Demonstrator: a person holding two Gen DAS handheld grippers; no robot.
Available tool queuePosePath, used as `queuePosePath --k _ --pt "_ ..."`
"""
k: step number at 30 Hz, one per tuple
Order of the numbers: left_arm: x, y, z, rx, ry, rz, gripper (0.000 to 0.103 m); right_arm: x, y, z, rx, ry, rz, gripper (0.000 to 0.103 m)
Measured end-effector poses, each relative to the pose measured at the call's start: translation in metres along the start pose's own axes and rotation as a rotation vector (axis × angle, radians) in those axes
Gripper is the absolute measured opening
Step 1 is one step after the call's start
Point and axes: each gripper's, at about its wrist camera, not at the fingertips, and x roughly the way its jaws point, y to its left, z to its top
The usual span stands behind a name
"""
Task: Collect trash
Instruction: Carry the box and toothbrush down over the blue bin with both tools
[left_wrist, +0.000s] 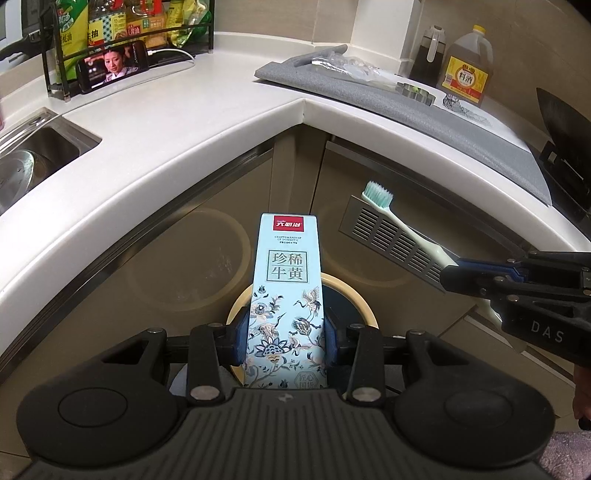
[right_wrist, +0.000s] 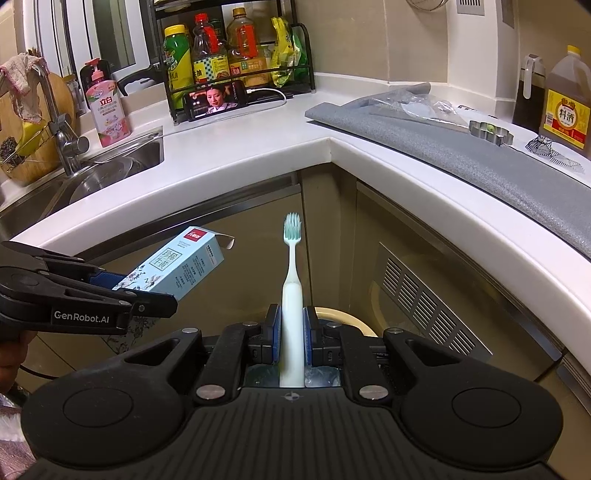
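My left gripper (left_wrist: 286, 338) is shut on a light-blue toothpaste box (left_wrist: 286, 291) with crane and flower print, its open end pointing away from me. The box (right_wrist: 184, 264) also shows at the left of the right wrist view, clamped in that gripper (right_wrist: 147, 291). My right gripper (right_wrist: 291, 332) is shut on the handle of a white toothbrush (right_wrist: 291, 291) with teal bristles, held upright. From the left wrist view the toothbrush (left_wrist: 402, 225) slants out of the right gripper (left_wrist: 454, 271). Both hang over a round bin with a cream rim (left_wrist: 354, 291), below the counter; its rim (right_wrist: 343, 317) peeks behind the right fingers.
A white L-shaped counter (left_wrist: 192, 122) wraps around in front, with a steel sink (right_wrist: 110, 166) at the left. A grey mat (right_wrist: 461, 147) holds a plastic bag, a metal cutter and a wire piece. Bottles, a rack and a phone (right_wrist: 218, 98) stand at the back. Cabinet doors with a vent (right_wrist: 424, 302) lie below.
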Motion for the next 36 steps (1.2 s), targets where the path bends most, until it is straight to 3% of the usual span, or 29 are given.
queuePosePath --k 16,36 --pt "0.005 0.002 -0.003 0.0 0.015 -0.006 0.043 0.006 -0.001 -0.001 0.005 0.029 0.008 0.014" --pt "0.042 0.002 0.013 0.024 0.076 -0.026 0.043 0.046 -0.023 -0.009 0.079 0.148 -0.017 0.014"
